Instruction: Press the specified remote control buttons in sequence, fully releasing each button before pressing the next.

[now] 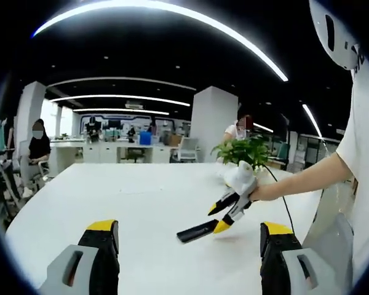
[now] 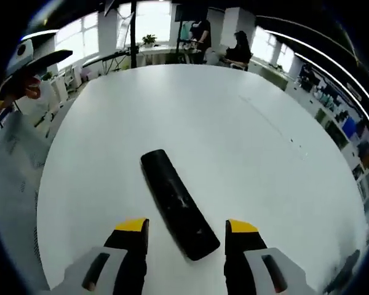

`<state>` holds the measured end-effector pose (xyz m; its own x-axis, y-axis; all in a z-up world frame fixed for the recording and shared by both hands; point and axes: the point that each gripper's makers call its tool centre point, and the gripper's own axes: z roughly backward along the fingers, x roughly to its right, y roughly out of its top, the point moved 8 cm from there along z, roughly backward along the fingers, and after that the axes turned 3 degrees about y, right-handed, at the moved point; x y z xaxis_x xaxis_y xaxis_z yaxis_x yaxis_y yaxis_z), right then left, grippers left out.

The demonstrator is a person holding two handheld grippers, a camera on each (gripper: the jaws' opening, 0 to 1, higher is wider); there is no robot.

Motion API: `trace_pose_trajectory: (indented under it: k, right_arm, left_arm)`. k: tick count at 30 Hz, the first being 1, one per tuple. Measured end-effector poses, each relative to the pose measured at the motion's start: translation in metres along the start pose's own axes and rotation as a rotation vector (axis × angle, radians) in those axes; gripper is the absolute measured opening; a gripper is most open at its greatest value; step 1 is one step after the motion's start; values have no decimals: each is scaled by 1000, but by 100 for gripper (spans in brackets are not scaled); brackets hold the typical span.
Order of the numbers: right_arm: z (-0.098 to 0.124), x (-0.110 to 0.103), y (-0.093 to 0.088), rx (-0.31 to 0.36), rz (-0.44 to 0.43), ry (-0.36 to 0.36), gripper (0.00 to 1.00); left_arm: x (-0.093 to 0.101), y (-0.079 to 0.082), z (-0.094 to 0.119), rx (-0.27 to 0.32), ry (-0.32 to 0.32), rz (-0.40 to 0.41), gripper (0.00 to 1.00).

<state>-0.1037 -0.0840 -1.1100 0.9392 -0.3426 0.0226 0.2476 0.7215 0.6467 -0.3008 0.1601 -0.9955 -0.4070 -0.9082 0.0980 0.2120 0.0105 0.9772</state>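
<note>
- Nearest in the left gripper view, the left gripper [image 1: 187, 236] shows its black, yellow-tipped jaws spread wide, nothing between them, over bare table.
- Nearest in the right gripper view, the right gripper [image 2: 187, 230] has its jaws spread too; the near end of the long black plastic remote control [image 2: 177, 204] lies between the tips. Whether either jaw touches it cannot be told.
- Seen from the left gripper view, the remote control [image 1: 198, 232] lies flat on the broad white table [image 1: 129, 196], with the right gripper [image 1: 224, 215] at its far end, held in a white-gloved hand [image 1: 243, 178].
- Open tabletop surrounds the remote on every side; the table's rounded edges are well apart from it.
- Beyond the hand, a black cable [image 1: 284, 200] runs across the table toward a green leafy plant [image 1: 243, 150] at the far edge.
- Farther back: an open-plan office with white desks [image 1: 111, 150], a white square pillar [image 1: 212, 123], long curved ceiling lights [image 1: 172, 15] and seated people [image 1: 38, 147].
- Windows [image 2: 150, 18] and further seated people [image 2: 237, 46] lie past the table's far side in the right gripper view.
</note>
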Motion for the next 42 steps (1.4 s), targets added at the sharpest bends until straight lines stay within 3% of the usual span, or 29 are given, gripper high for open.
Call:
trace_pose_trajectory:
  k: [3, 10, 22, 30, 42]
  right_arm:
    - [13, -10, -6, 92, -64, -55, 62]
    - [41, -41, -13, 212, -167, -145, 80]
    - [105, -81, -21, 389, -299, -259, 86]
    - [143, -104, -24, 468, -342, -335, 92]
    - [185, -135, -36, 592, -444, -429, 99]
  left_arm:
    - [0, -2, 0, -8, -1, -1, 99]
    - [4, -1, 2, -17, -19, -13, 99]
    - [17, 5, 6, -10, -68, -51, 99]
    - [25, 8, 10, -15, -89, -81, 99]
    - [25, 11, 30, -32, -26, -92, 99]
